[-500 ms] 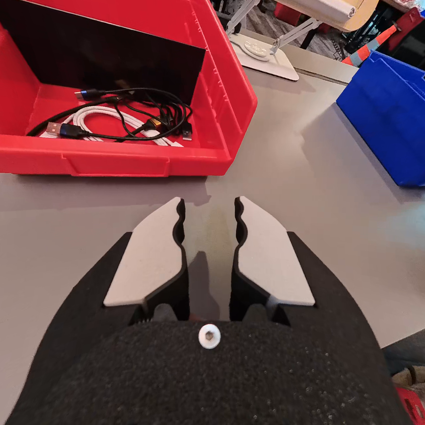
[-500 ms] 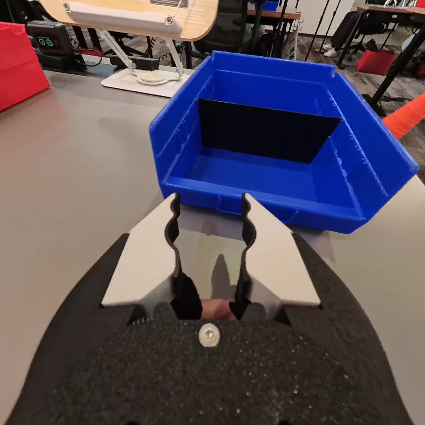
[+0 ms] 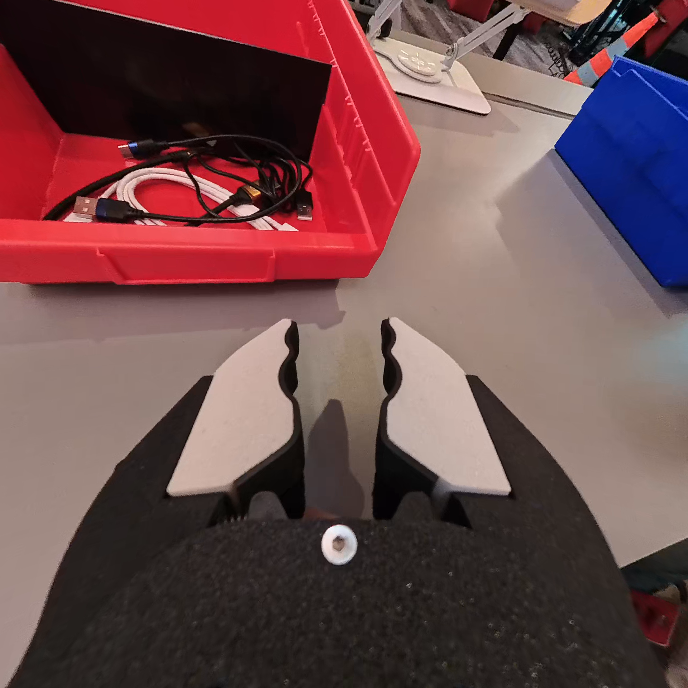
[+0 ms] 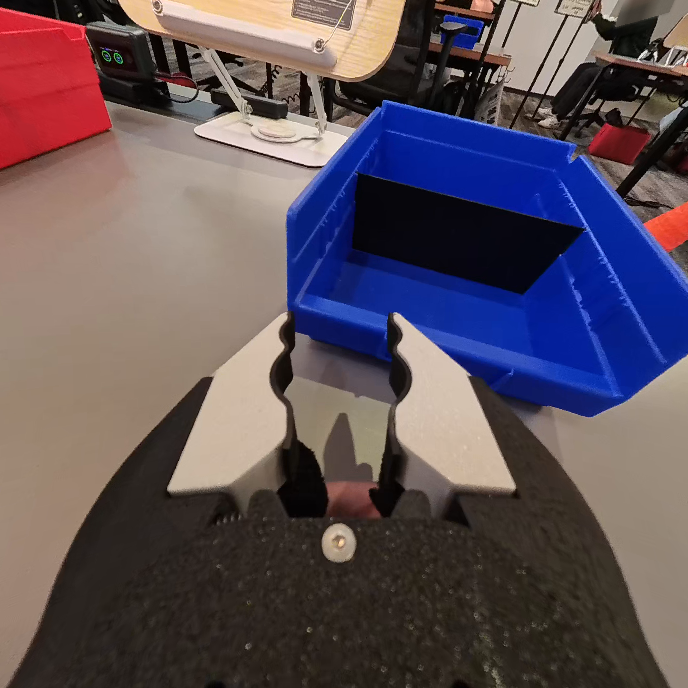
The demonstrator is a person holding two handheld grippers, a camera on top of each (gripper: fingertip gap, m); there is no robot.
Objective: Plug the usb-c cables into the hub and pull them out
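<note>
A tangle of black and white cables lies in the front part of a red bin at the upper left of the left wrist view. My left gripper is open and empty above the grey table, just in front of and to the right of that bin. My right gripper is open and empty, its tips close to the front lip of a blue bin whose front part holds nothing. No hub shows in either view.
Each bin has a black divider across it. A white stand base sits at the table's far edge. The blue bin and the red bin flank grey table. The gap from one gripper's tips to the other's is roughly 45 centimetres.
The right gripper has swung left, so the blue bin now sits further right in its view. The left gripper has barely moved. Both stay open.
</note>
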